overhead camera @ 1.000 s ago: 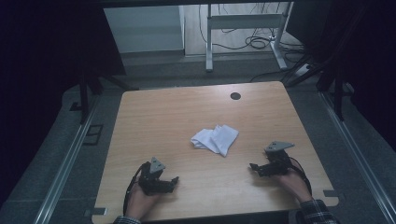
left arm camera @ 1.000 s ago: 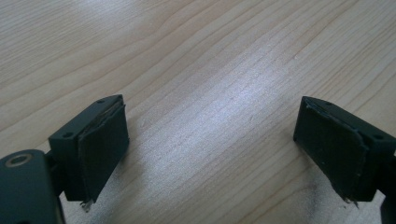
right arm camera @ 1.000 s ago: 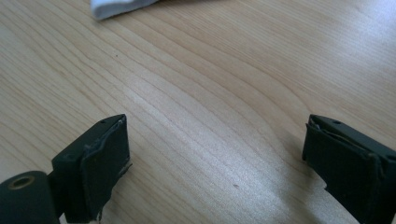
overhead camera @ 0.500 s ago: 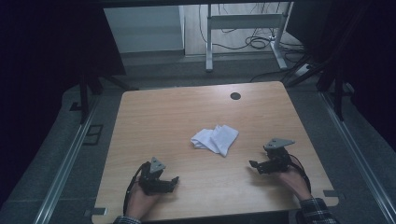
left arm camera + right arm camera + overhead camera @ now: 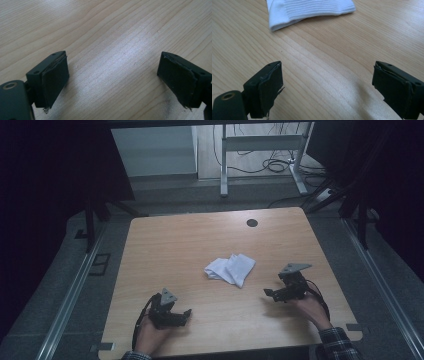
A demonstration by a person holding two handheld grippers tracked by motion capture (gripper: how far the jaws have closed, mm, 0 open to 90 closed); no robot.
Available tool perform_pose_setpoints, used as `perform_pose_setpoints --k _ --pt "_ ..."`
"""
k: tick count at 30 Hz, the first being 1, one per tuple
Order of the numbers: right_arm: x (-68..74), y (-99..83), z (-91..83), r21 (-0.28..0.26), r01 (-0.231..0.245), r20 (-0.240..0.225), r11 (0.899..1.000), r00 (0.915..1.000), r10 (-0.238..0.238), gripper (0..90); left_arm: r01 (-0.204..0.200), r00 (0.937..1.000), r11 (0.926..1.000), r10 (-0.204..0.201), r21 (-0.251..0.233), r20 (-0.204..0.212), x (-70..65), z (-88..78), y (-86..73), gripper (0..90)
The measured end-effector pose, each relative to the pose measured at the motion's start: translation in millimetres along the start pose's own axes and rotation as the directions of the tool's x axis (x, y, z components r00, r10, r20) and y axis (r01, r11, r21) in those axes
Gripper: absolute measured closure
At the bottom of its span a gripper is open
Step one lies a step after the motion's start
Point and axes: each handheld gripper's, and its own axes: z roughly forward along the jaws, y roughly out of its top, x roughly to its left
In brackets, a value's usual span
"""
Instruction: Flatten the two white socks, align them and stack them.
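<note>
White ribbed sock (image 5: 309, 11) lies crumpled on grained wood table (image 5: 175, 255); both claws gape wide, empty.

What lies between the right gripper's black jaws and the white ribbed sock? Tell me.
Nothing but bare light wooden table: in the right gripper view, the open right gripper faces the white ribbed sock across uncovered wood.

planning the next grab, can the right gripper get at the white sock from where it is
Probably yes. The right gripper is open and faces the white sock, with only bare table between them and nothing in the way.
</note>
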Motion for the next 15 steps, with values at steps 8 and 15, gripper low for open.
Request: perform_pose_setpoints --k 8,15 --pt "-6.4 14.3 5.9 0.023 -0.037 -0.014 0.999 0.9992 0.037 6.8 -0.001 1.0 1.0 0.001 -0.003 0.0 0.1 0.2 -0.1 10.2" --pt "-18.9 33.8 6.6 0.013 -0.092 -0.013 0.996 0.9956 0.092 23.0 0.0 1.0 1.0 0.0 -0.002 0.0 0.0 0.2 -0.1 10.1"
